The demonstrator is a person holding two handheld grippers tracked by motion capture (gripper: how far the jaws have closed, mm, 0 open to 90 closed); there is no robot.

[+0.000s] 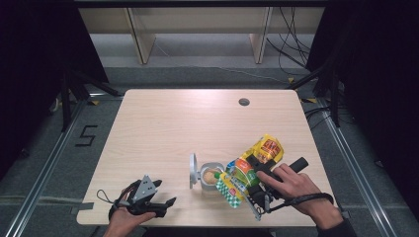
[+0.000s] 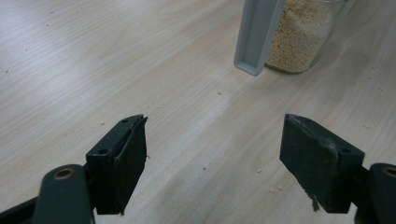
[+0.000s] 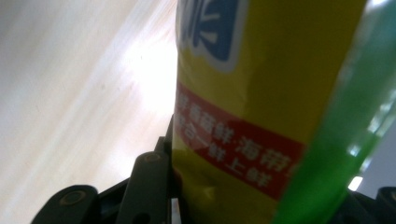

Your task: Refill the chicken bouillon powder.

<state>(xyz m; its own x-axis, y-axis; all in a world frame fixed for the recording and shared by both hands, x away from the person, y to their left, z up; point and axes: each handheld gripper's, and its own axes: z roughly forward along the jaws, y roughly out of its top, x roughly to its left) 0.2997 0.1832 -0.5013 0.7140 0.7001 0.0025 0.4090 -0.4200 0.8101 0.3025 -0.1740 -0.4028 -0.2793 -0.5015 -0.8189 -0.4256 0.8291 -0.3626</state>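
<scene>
At the near edge of the pale wooden worktop (image 1: 163, 118), the left gripper (image 1: 157, 200) rests with its jaws spread wide and nothing between them. Nearby to the right, the right gripper (image 1: 253, 174) is clamped on a yellow, green and red printed plastic snack pouch (image 1: 249, 169), tilted with its low end over the clear glass jar (image 1: 211, 174). Pouring well probably means keeping that end above the jar's mouth and tipping slowly. The jar holds pale beige granules (image 2: 299, 32); its grey hinged lid (image 1: 193, 170) stands open.
</scene>
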